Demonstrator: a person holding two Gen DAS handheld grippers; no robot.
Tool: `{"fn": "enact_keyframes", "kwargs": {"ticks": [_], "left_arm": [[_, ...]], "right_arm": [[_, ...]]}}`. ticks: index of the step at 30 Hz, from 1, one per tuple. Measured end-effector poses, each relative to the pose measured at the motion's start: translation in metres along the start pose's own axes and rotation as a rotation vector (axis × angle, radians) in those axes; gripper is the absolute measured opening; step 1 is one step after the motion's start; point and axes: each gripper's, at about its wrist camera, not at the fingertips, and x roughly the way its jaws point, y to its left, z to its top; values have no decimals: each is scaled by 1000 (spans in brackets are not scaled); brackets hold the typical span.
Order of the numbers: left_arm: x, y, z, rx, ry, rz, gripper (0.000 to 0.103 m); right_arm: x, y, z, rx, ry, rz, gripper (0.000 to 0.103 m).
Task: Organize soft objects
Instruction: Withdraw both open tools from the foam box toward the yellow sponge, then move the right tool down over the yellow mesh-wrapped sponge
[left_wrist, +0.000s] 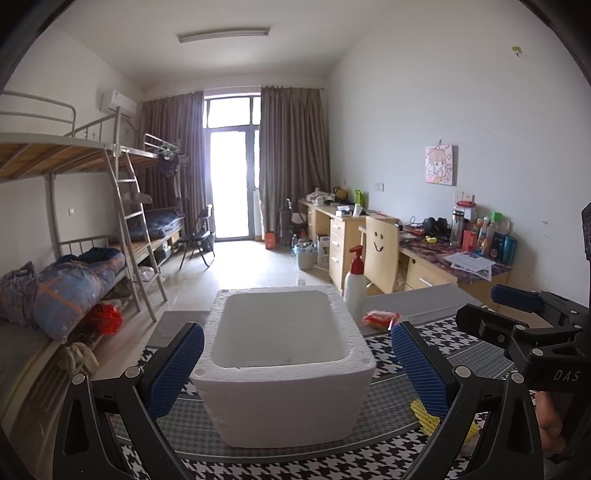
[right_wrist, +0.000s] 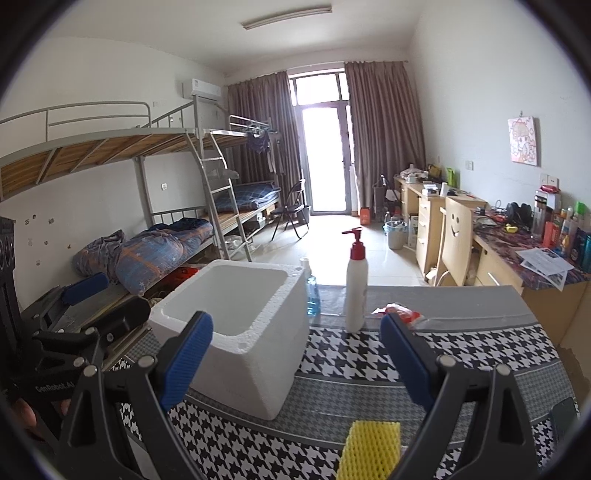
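A dormitory room is seen: metal bunk beds (left_wrist: 92, 206) at left of frame, wooden desks (left_wrist: 369, 229) along the white right wall, brown curtains (left_wrist: 291, 162) flanking a bright glass door (left_wrist: 231, 181) at centre.

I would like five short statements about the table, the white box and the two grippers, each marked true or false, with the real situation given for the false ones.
1. The white foam box is empty inside. True.
2. The right gripper is shut on the yellow foam net. False: its jaws stand wide open and the net lies on the houndstooth cloth below it.
3. The pump bottle lies on its side. False: it stands upright.
4. The red packet lies outside the box, on the table. True.
5. The left gripper holds the box. False: its jaws are open on both sides of it, holding nothing.
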Motion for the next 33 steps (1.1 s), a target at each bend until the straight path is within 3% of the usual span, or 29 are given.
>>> {"fn": "enact_keyframes", "kwargs": {"ticks": [14, 33], "left_arm": [[3, -15, -6, 14, 21, -62, 102], [5, -25, -19, 6, 22, -98, 102]], "right_arm": [[-14, -20, -12, 27, -1, -64, 94], [-21, -30, -27, 39, 19, -81, 94]]}}
